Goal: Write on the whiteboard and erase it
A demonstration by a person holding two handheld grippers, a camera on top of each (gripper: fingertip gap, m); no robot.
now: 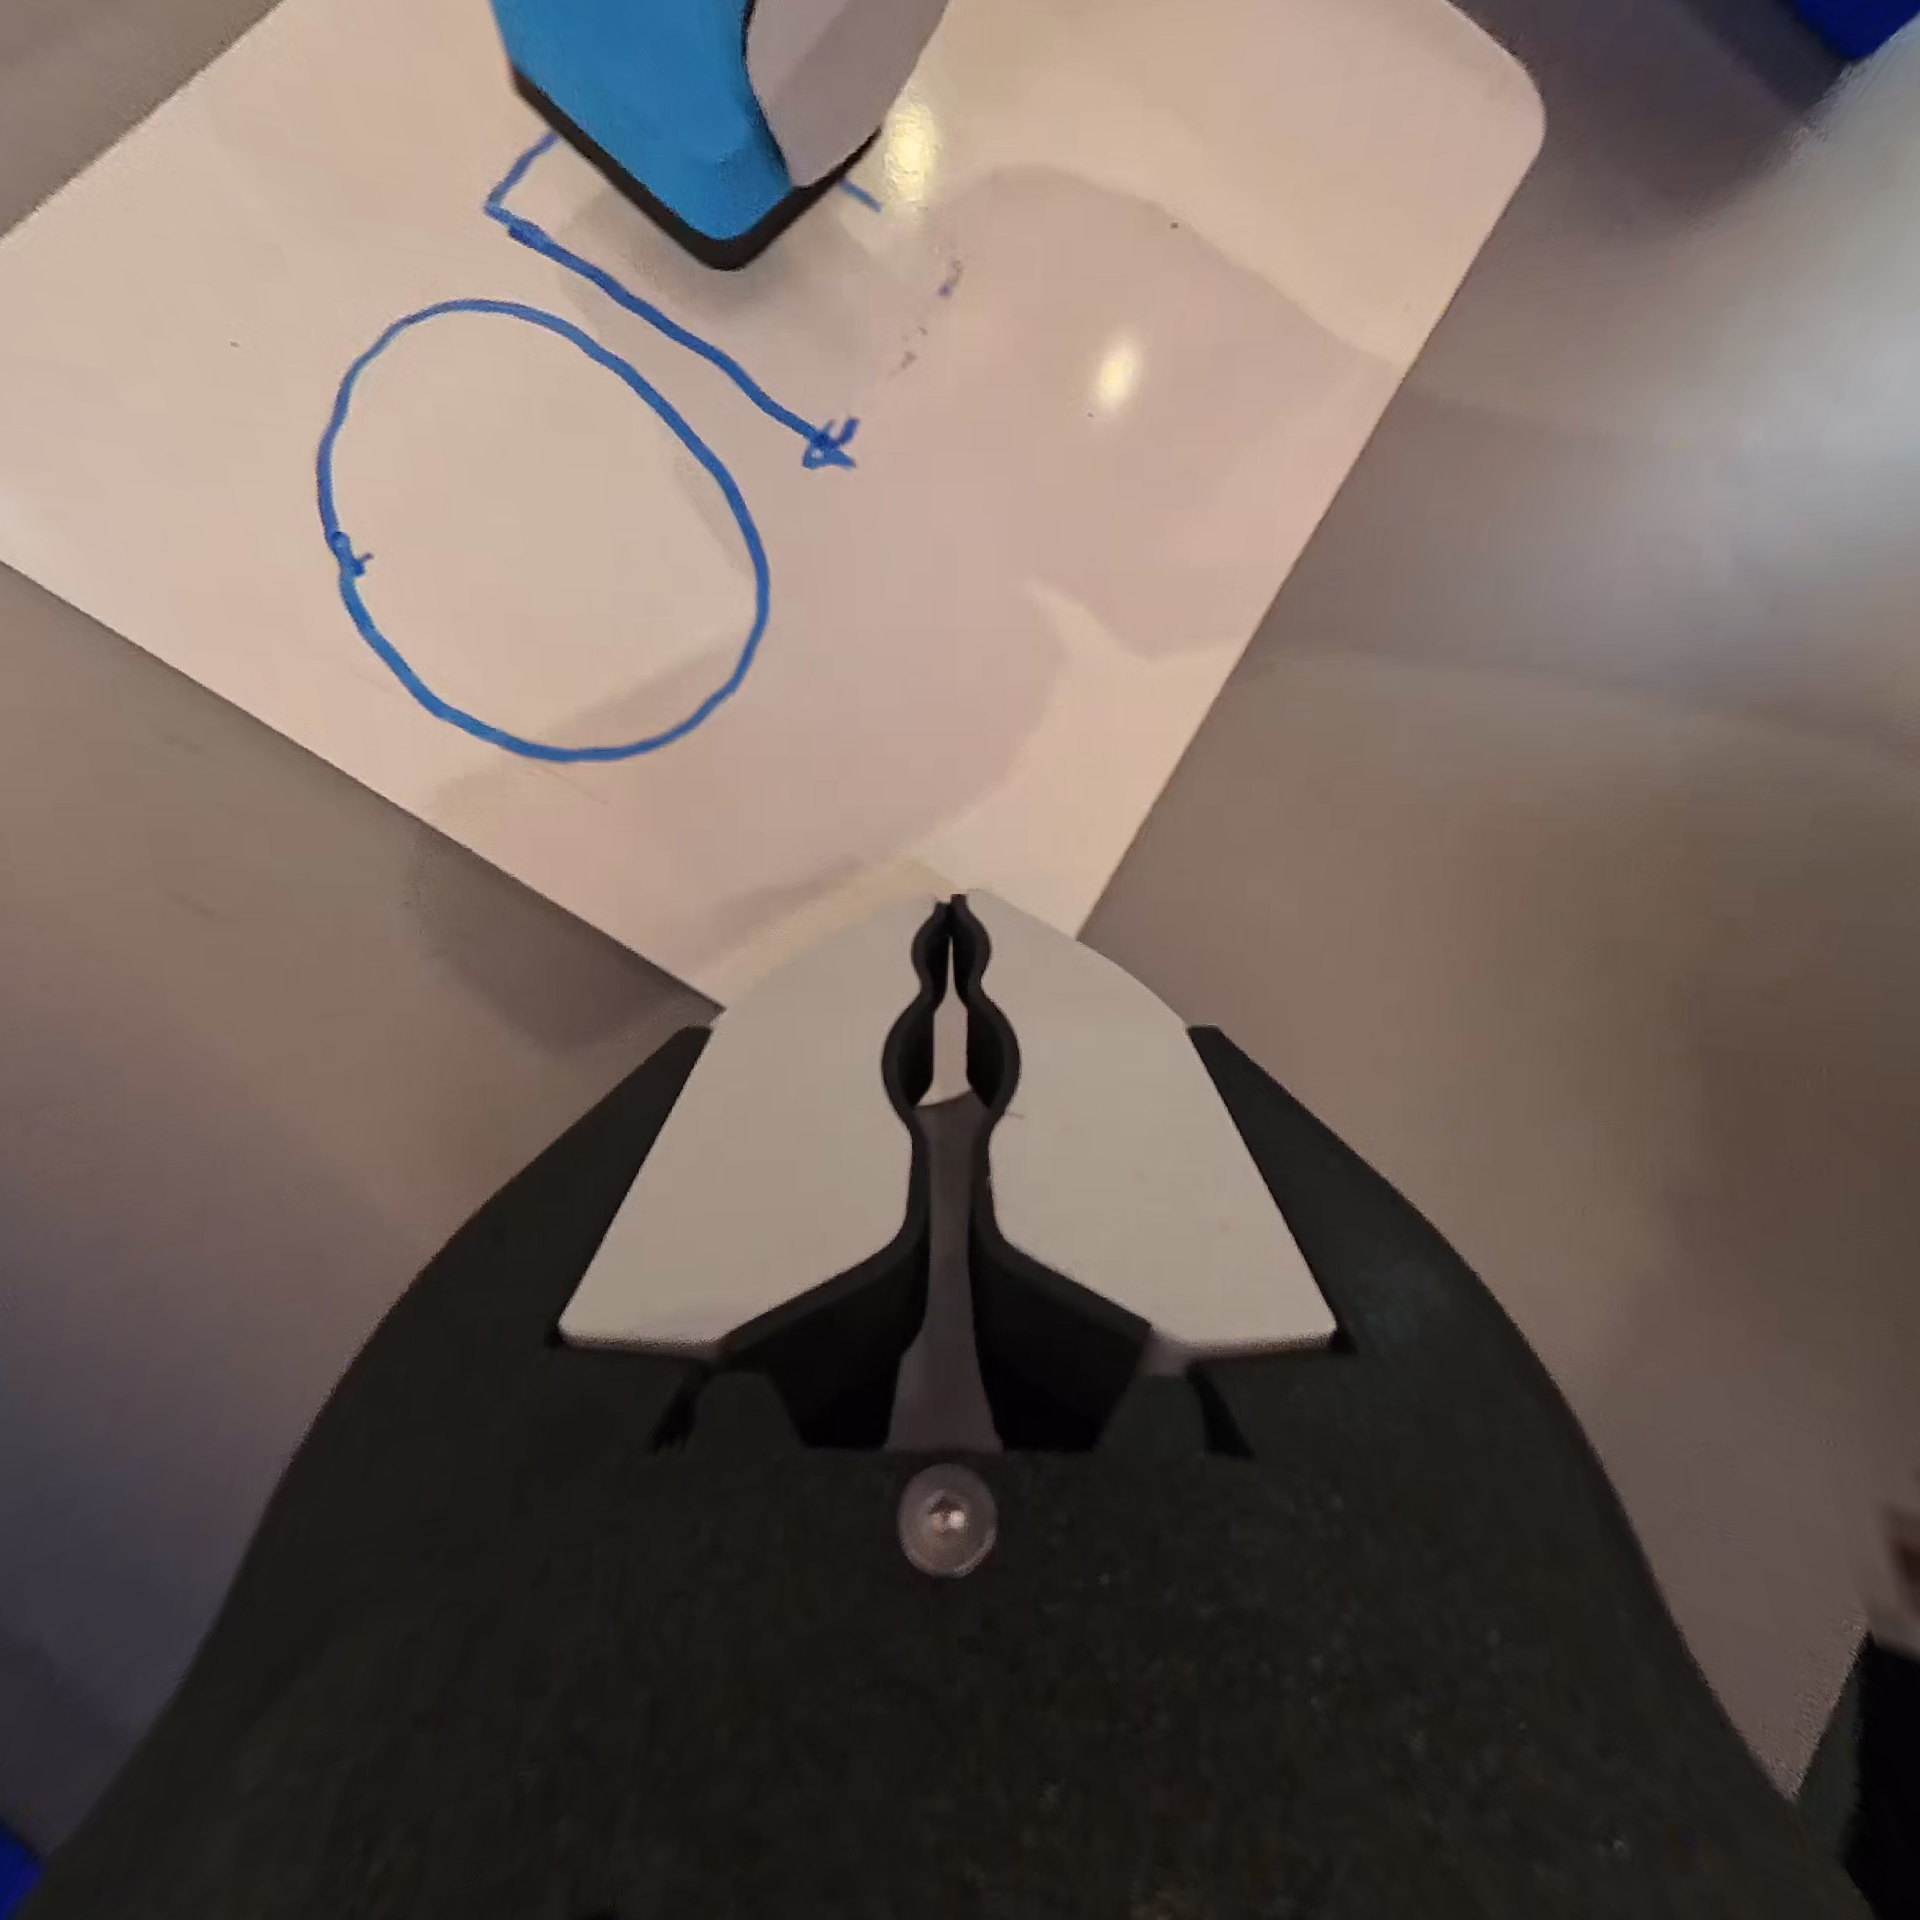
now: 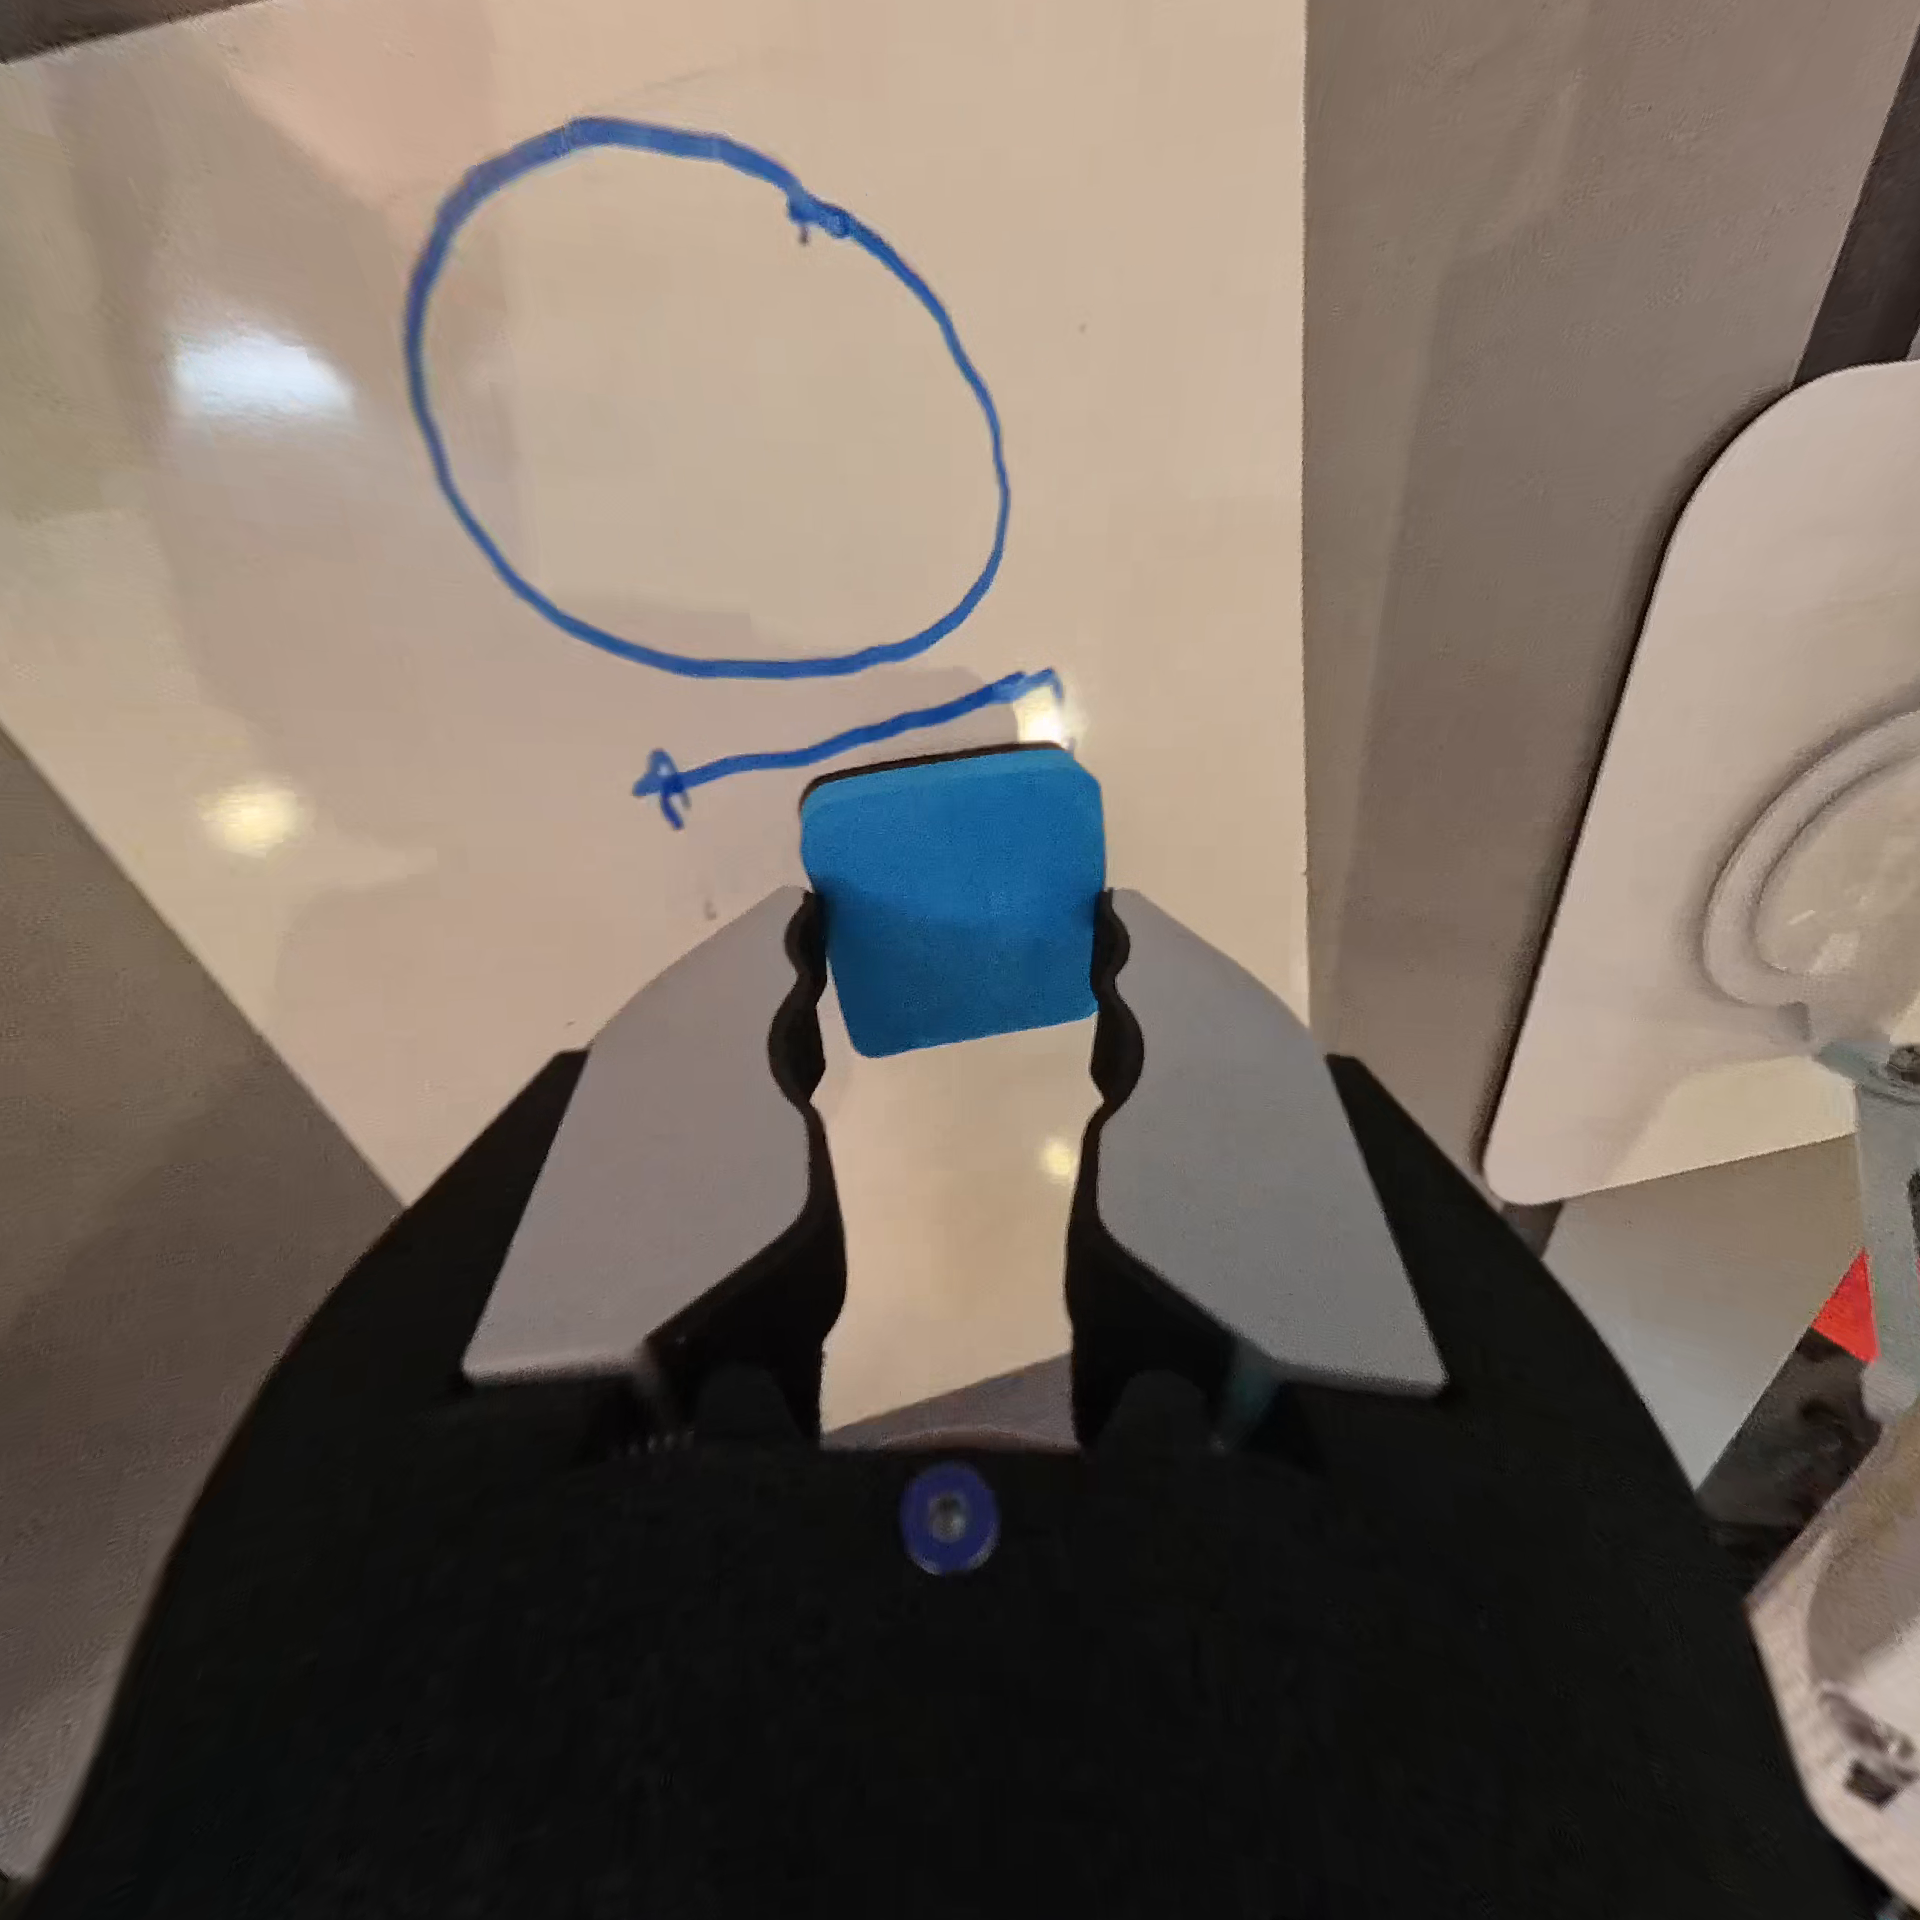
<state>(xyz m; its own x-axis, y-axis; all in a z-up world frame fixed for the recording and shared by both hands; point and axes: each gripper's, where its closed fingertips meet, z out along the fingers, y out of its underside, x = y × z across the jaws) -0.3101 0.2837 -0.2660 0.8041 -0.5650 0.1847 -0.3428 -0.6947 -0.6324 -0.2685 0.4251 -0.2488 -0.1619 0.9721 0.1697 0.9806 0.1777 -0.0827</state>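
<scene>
Leftmost, the left gripper [image 1: 954, 914] is seen with its jaws pressed together on nothing, parked at the near corner of the whiteboard [image 1: 1195, 582]. Further right, a blue oval [image 2: 707, 405] and a straight blue line [image 2: 831, 743] are drawn on the board. Rightmost, the blue eraser [image 2: 951, 904] is clamped in the right gripper [image 2: 954, 940], pad apparently on the board. The line lies just ahead of the eraser, running crosswise; the oval is beyond.
</scene>
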